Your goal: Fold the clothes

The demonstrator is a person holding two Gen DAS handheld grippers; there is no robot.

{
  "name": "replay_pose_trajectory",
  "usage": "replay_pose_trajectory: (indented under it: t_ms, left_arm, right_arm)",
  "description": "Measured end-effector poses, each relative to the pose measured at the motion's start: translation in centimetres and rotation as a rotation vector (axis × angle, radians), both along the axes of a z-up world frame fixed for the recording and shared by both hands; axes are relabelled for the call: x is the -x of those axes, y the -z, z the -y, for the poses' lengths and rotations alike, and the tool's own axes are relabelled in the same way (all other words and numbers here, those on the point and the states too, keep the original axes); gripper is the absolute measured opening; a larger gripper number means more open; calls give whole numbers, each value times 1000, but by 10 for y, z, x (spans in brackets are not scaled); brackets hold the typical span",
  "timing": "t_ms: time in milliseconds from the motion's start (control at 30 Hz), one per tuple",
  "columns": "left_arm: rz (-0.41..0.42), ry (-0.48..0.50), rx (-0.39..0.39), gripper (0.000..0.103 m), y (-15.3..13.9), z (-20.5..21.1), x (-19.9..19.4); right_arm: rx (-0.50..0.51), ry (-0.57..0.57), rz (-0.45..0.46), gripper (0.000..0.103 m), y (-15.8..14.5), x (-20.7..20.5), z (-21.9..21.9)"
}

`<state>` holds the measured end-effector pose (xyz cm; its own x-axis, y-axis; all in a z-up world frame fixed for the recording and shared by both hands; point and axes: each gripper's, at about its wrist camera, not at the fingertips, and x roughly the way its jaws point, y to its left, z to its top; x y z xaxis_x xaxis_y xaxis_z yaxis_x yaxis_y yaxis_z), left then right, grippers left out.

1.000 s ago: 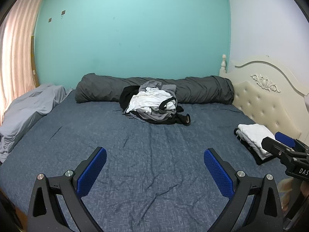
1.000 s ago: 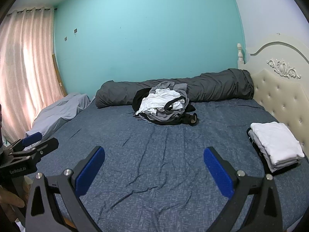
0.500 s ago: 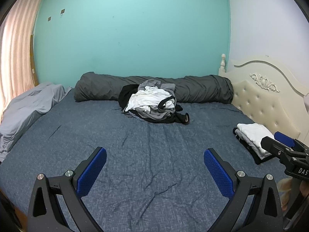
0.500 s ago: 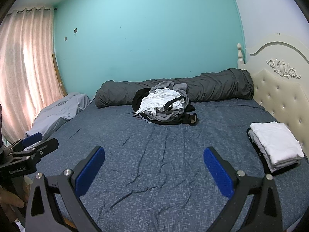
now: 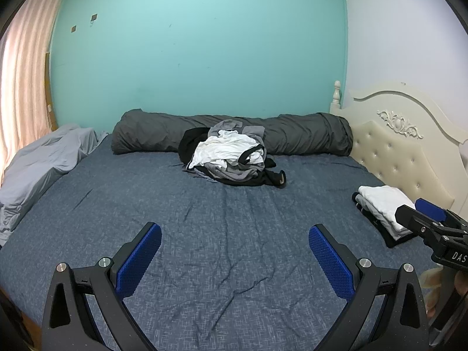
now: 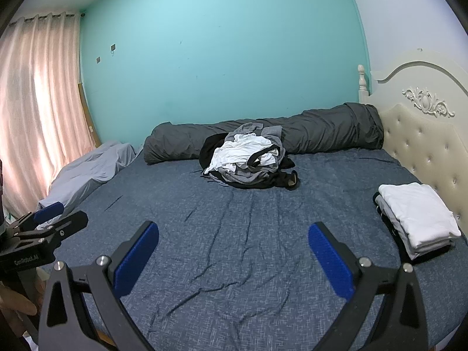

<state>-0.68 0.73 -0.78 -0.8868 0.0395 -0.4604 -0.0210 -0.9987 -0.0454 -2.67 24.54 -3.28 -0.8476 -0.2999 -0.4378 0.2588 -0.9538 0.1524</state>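
A loose pile of white, grey and black clothes [image 5: 231, 158] lies at the far middle of the blue bed [image 5: 234, 234]; it also shows in the right wrist view [image 6: 248, 161]. A folded stack with a white top [image 6: 415, 219] sits at the bed's right side, also seen in the left wrist view [image 5: 383, 210]. My left gripper [image 5: 234, 251] is open and empty above the near part of the bed. My right gripper [image 6: 234, 248] is open and empty, level with it. Each gripper appears at the edge of the other's view.
A rolled dark grey duvet [image 5: 292, 134] lies along the teal wall behind the pile. A light grey sheet [image 5: 44, 161] is bunched at the left edge. A cream padded headboard [image 6: 424, 146] bounds the right side. Pink curtains [image 6: 38, 102] hang at the left.
The left gripper's view has tilted up slightly, so the pile and duvet sit a little lower and farther. The right gripper has barely moved. Both stay open.
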Motion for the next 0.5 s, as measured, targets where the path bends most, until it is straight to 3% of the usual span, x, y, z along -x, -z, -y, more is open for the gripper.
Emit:
replay_pose_trajectory:
  t_ms: [500]
  left_arm:
    - [1, 4, -6, 103, 2, 1, 1]
  right_arm:
    - [-2, -1, -1, 103, 0, -1, 0]
